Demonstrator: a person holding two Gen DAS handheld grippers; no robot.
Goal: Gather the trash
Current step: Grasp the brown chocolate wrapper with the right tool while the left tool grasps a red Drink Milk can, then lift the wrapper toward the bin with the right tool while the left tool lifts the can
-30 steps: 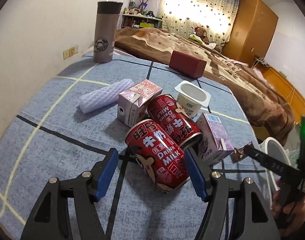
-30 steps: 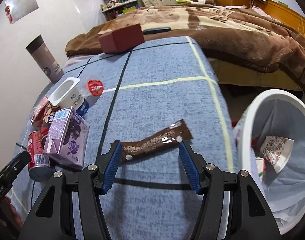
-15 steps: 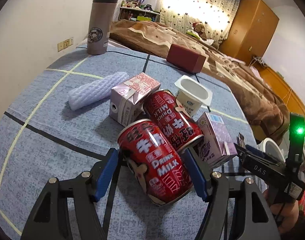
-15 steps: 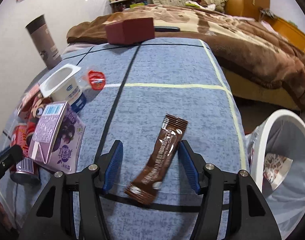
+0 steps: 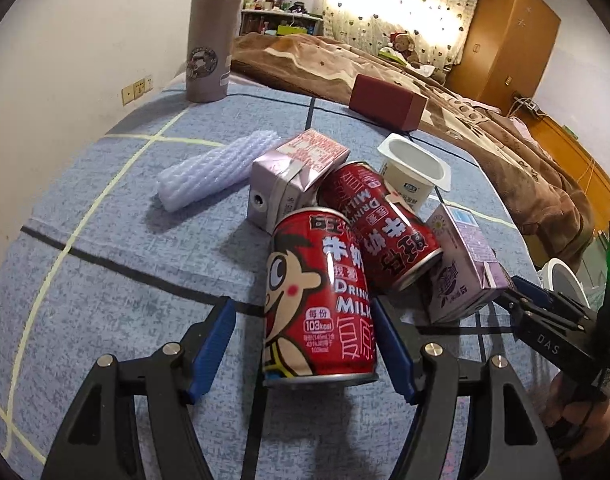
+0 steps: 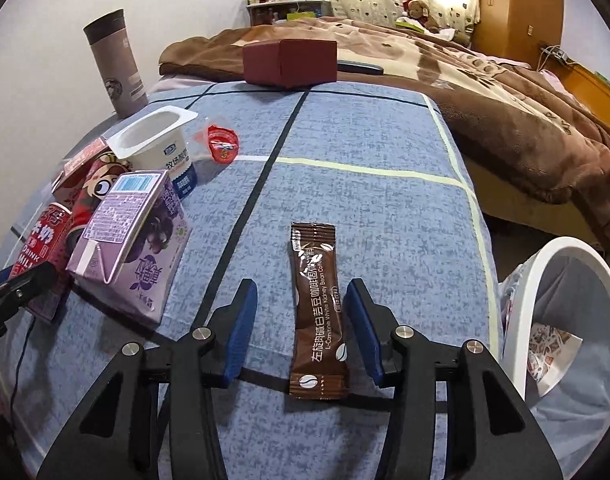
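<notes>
1. My right gripper (image 6: 301, 324) has the brown coffee sachet (image 6: 317, 312) between its pads. The jaws are closing but not touching it yet, with a gap on both sides. The sachet lies flat on the blue cloth (image 6: 385, 216).
2. The sachet's long axis runs along my pointing line, so the pads meet its long edges across the narrow width (that's the alignment I want).
3. My left gripper (image 5: 303, 350) straddles the near red milk can (image 5: 319, 300). The jaws are apart. The right pad looks against the can, the left pad stands clear, so I judge no grip yet.
4. The white bin (image 6: 545, 280) is just right of the table edge, nearer my right hand.
5. Farther out sit a second can (image 5: 381, 224), two purple cartons, a yogurt cup (image 5: 415, 176), a red box and a tumbler.
</notes>
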